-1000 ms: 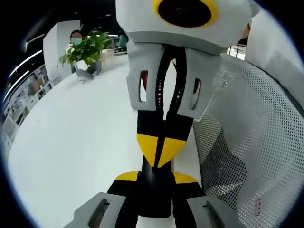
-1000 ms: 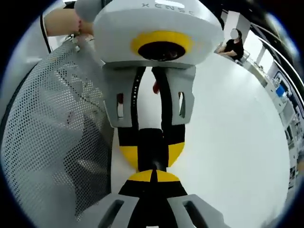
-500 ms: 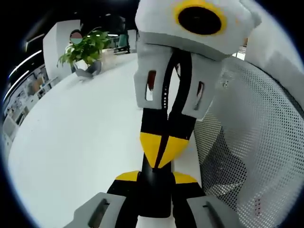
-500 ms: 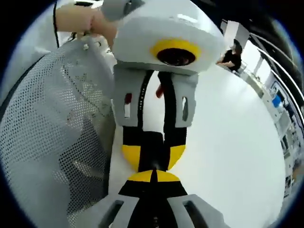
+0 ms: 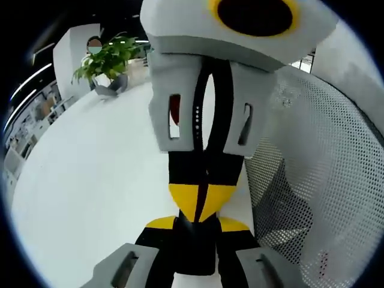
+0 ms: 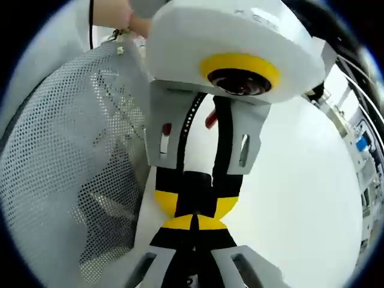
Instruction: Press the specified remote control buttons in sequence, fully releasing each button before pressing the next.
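My left gripper (image 5: 198, 224) rises from the bottom of the left gripper view, its yellow-tipped jaws held a little apart by a slim black object (image 5: 196, 249), apparently the remote control seen end-on. My right gripper (image 5: 201, 207) comes down from above, jaws together, and its yellow point meets the near end of that object. In the right gripper view, my right gripper (image 6: 195, 223) is shut. Its tip touches the left gripper (image 6: 197, 201), which faces it and has the black object (image 6: 195, 182) between its jaws. No buttons can be made out.
A white tabletop (image 5: 90, 180) spreads beneath both grippers. A white perforated mesh panel (image 5: 324, 198) stands close beside them, also visible as the mesh panel (image 6: 66, 168). A potted plant (image 5: 107, 60) sits at the table's far end. A person's hand (image 6: 114, 12) is above the mesh.
In the left gripper view the right gripper has swung left and come closer. In the right gripper view the left gripper now looks tilted. Both tips stay together.
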`<state>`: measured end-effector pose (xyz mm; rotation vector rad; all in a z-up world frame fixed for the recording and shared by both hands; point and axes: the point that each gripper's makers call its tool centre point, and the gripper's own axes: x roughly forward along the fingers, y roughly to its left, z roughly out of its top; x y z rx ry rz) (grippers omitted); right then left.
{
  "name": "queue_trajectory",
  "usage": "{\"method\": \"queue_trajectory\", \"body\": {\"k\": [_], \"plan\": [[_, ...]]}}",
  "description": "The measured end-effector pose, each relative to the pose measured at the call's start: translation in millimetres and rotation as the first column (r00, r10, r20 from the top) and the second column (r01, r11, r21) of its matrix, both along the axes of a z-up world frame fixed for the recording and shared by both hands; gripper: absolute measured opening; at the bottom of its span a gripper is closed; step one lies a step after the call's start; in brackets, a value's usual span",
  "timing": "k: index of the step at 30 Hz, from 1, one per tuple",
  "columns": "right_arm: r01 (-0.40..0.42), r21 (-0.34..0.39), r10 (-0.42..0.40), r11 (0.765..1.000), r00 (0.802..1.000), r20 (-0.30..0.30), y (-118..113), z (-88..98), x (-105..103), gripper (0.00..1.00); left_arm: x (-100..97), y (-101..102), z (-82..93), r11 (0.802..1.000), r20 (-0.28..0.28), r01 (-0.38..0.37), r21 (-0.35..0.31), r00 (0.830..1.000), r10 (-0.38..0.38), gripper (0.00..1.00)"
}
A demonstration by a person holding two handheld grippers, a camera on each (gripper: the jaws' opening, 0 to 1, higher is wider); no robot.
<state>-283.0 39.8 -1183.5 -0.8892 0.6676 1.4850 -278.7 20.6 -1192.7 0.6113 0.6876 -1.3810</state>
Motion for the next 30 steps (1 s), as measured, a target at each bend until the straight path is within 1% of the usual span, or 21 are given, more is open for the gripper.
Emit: {"method": "queue_trajectory", "body": {"k": [1, 2, 3, 5, 7, 9, 10, 12, 14, 16, 17, 18, 19, 21, 22, 24, 25, 26, 28, 29, 30], "plan": [[0.019, 0.013, -0.019, 1.0, 1.0, -0.003, 0, 0.3, 0, 0.0, 0.0, 0, 0.0, 1.0, 0.002, 0.002, 0.006, 1.0, -0.002, 0.24], [0.067, 0.034, -0.066, 0.997, 0.997, -0.028, 0, 0.8, 0, 0.0, 0.0, 0, -0.2, 1.0, 0.003, 0.005, 0.014, 1.0, -0.005, 0.24], [0.09, 0.045, -0.088, 0.995, 0.995, -0.043, 0, 1.0, 1, 0.0, -0.1, 0, -0.3, 1.0, 0.005, 0.008, 0.016, 1.0, -0.008, 0.24], [0.085, 0.066, -0.082, 0.994, 0.995, -0.048, -2, 1.3, 1, 0.0, 0.1, 0, -0.5, 1.0, 0.004, 0.009, 0.013, 1.0, -0.009, 0.24], [0.11, 0.082, -0.105, 0.991, 0.992, -0.067, -1, 2.0, 1, 0.0, 0.3, 0, -0.3, 1.0, 0.002, 0.003, 0.002, 1.0, -0.003, 0.24], [0.151, 0.099, -0.141, 0.984, 0.985, -0.099, -1, 2.5, 2, 0.0, 0.3, 0, -0.2, 1.0, 0.002, -0.004, 0.0, 1.0, 0.004, 0.24], [0.184, 0.108, -0.169, 0.977, 0.977, -0.133, -1, 2.6, 1, 0.0, 0.3, 0, -0.1, 1.0, 0.003, -0.008, 0.002, 1.0, 0.008, 0.24], [0.204, 0.115, -0.184, 0.972, 0.968, -0.169, -2, 3.0, -1, 0.02, 0.1, 0, -0.1, 1.0, 0.009, -0.011, 0.003, 1.0, 0.011, 0.24], [0.22, 0.102, -0.202, 0.97, 0.966, -0.164, -9, 2.9, 0, 0.06, -0.2, 0, -0.1, 1.0, 0.01, -0.023, -0.003, 1.0, 0.023, 0.24], [0.213, 0.084, -0.2, 0.973, 0.97, -0.139, -16, 1.0, 2, 0.11, 0.1, 0, 0.1, 0.999, 0.009, -0.031, -0.012, 0.999, 0.031, 0.24], [0.22, 0.082, -0.206, 0.972, 0.967, -0.147, -21, 0.7, 2, 0.14, 0.3, 0, 0.2, 0.999, 0.006, -0.036, -0.015, 0.999, 0.036, 0.24], [0.238, 0.071, -0.224, 0.969, 0.96, -0.166, -25, 0.0, 1, 0.16, 0.5, 0, 0.0, 0.999, 0.007, -0.034, -0.017, 0.999, 0.034, 0.24], [0.234, 0.083, -0.218, 0.969, 0.963, -0.159, -29, 0.5, 2, 0.16, 0.7, 0, 0.0, 0.999, 0.006, -0.032, -0.018, 0.999, 0.032, 0.24], [0.235, 0.078, -0.22, 0.969, 0.961, -0.165, -35, 0.3, 1, 0.18, 0.8, 0, -0.3, 0.999, 0.002, -0.033, -0.024, 0.999, 0.033, 0.24], [0.238, 0.063, -0.225, 0.969, 0.961, -0.16, -38, -1.0, 1, 0.2, 0.8, 0, -0.3, 0.999, 0.001, -0.031, -0.026, 1.0, 0.031, 0.24], [0.233, -0.002, -0.231, 0.972, 0.963, -0.138, -52, -9.0, 2, 0.26, 1.1, 0, -0.8, 1.0, -0.004, -0.025, -0.019, 1.0, 0.025, 0.24], [0.229, -0.015, -0.229, 0.973, 0.963, -0.139, -54, -12.0, 0, 0.26, 1.2, 0, -1.0, 1.0, -0.005, -0.018, -0.012, 1.0, 0.017, 0.24], [0.223, 0.013, -0.22, 0.975, 0.967, -0.126, -53, -11.6, 0, 0.27, 1.2, 0, -1.1, 1.0, -0.008, -0.01, -0.003, 1.0, 0.01, 0.24], [0.247, 0.03, -0.241, 0.969, 0.961, -0.139, -51, -10.8, 2, 0.26, 1.0, -1, -1.8, 1.0, -0.005, -0.002, 0.008, 1.0, 0.002, 0.24], [0.249, 0.03, -0.243, 0.968, 0.96, -0.137, -51, -10.8, 3, 0.23, 1.1, -1, -2.0, 1.0, -0.004, -0.005, 0.01, 1.0, 0.005, 0.24], [0.251, 0.025, -0.246, 0.968, 0.96, -0.135, -51, -11.3, 4, 0.23, 1.5, -2, -1.6, 1.0, -0.008, -0.01, 0.013, 1.0, 0.01, 0.24]]}}
